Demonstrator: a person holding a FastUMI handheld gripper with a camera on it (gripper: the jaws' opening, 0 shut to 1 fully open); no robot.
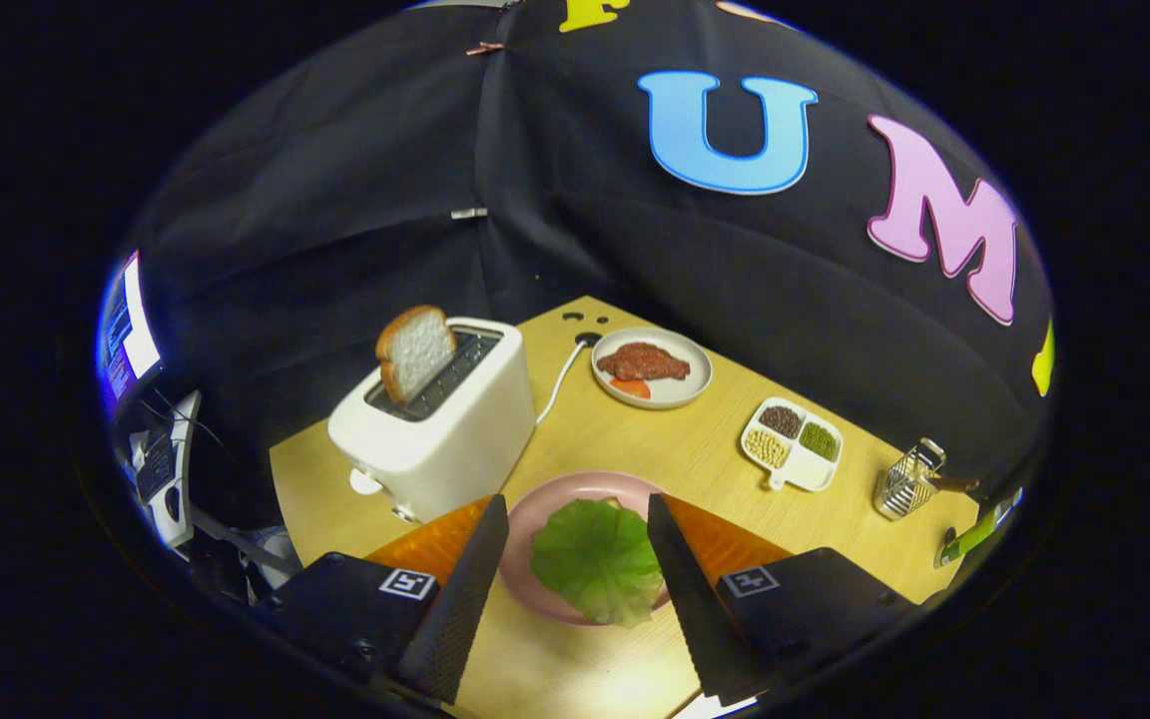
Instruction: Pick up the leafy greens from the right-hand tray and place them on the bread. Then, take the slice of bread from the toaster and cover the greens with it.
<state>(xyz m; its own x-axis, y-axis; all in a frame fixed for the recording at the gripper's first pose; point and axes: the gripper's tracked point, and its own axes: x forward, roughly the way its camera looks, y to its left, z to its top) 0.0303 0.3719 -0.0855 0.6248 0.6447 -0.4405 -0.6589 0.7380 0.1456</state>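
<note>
A green leaf (598,559) lies flat on a pink plate (560,496), covering the bread under it save for a sliver at its far edge. My gripper (577,511) hovers above the plate, open, with the leaf showing in the gap between its fingers and nothing held. Beyond the left finger stands a white toaster (440,429) with a slice of bread (415,350) sticking up, tilted, out of its slot.
Past the pink plate a white plate (680,389) holds a brown piece of meat and a red slice. To its right sit a three-part dish of beans (793,444) and a small metal grater (909,481). The toaster's cord (560,379) runs back across the wooden table (635,434).
</note>
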